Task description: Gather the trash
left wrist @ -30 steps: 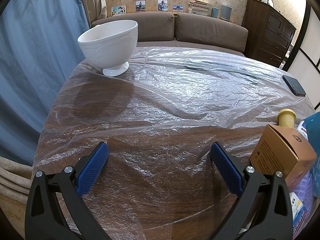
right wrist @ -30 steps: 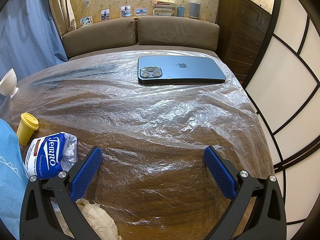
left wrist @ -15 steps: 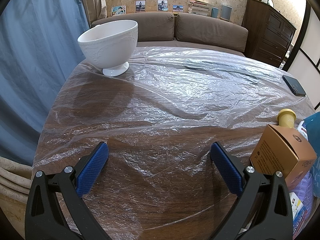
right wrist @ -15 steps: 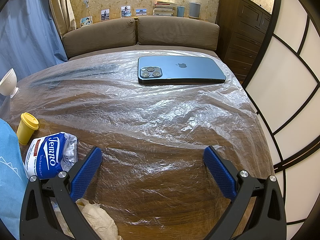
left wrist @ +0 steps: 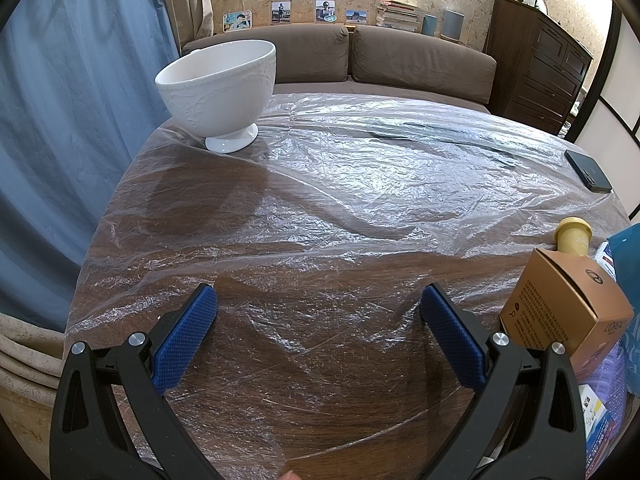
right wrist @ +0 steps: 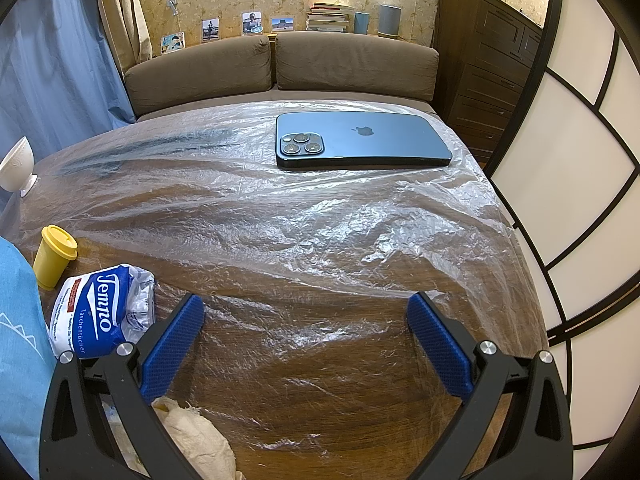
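Observation:
My left gripper (left wrist: 318, 300) stands open over the plastic-covered wooden table (left wrist: 320, 208), nothing between its blue pads. A tan cardboard box (left wrist: 560, 304) lies just right of its right finger, with a small yellow cup (left wrist: 573, 236) beyond. My right gripper (right wrist: 306, 308) is open too and holds nothing. Left of its left finger lies a blue and white tissue pack (right wrist: 100, 308), and the yellow cup (right wrist: 54, 254) stands behind that. A crumpled off-white tissue (right wrist: 196, 436) lies under the left finger at the near edge.
A white footed bowl (left wrist: 220, 88) stands at the far left. A dark blue phone (right wrist: 360, 140) lies face down at the far right. A blue bag (right wrist: 18, 344) is at the right wrist view's left edge. A brown sofa (right wrist: 280, 64) runs behind the table.

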